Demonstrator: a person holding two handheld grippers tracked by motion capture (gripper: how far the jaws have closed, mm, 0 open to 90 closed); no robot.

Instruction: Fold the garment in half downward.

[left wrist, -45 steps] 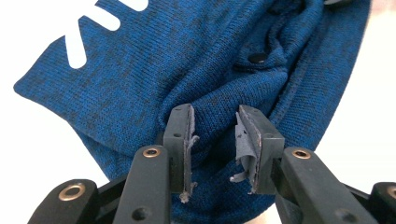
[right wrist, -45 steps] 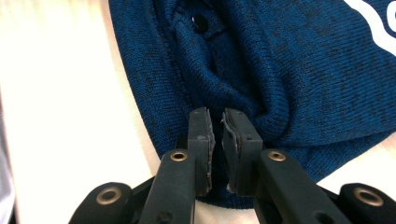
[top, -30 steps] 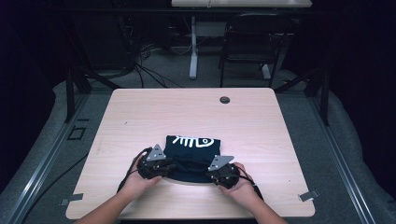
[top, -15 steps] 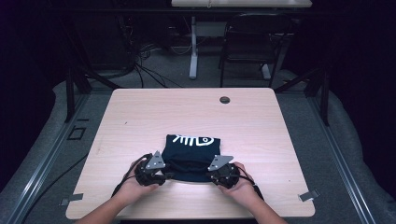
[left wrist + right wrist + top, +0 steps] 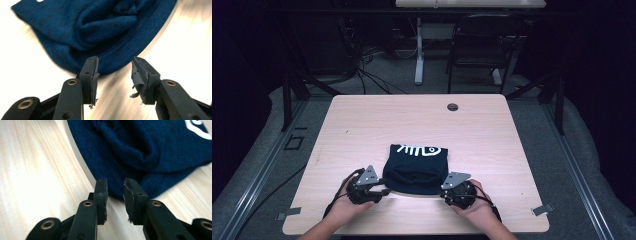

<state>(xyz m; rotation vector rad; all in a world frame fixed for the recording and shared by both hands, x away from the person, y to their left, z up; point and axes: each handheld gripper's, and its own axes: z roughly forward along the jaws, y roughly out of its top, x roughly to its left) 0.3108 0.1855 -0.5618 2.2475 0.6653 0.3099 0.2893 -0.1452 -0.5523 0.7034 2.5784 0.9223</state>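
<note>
A folded dark blue garment [image 5: 414, 170] with a white print on its far edge lies on the light wooden table [image 5: 412, 120], near the front. My left gripper [image 5: 382, 190] sits at the garment's near left corner and my right gripper [image 5: 443, 194] at its near right corner. Both pairs of jaws have just been opening and stand open. In the left gripper view the blue hem [image 5: 112, 57] lies just past the left gripper [image 5: 115, 62], with no pad pressing it. In the right gripper view the hem [image 5: 115, 173] lies likewise beyond the right gripper [image 5: 115, 185].
A round cable hole [image 5: 452, 107] sits near the table's far edge. Behind the table stand a dark chair [image 5: 482, 45] and a white desk leg [image 5: 418, 55], with cables on the floor. The table's front edge is just under my hands.
Both grippers have opened and let go of the garment's near edge, which now lies flat. The two hands have drawn slightly outward and back toward the front edge.
</note>
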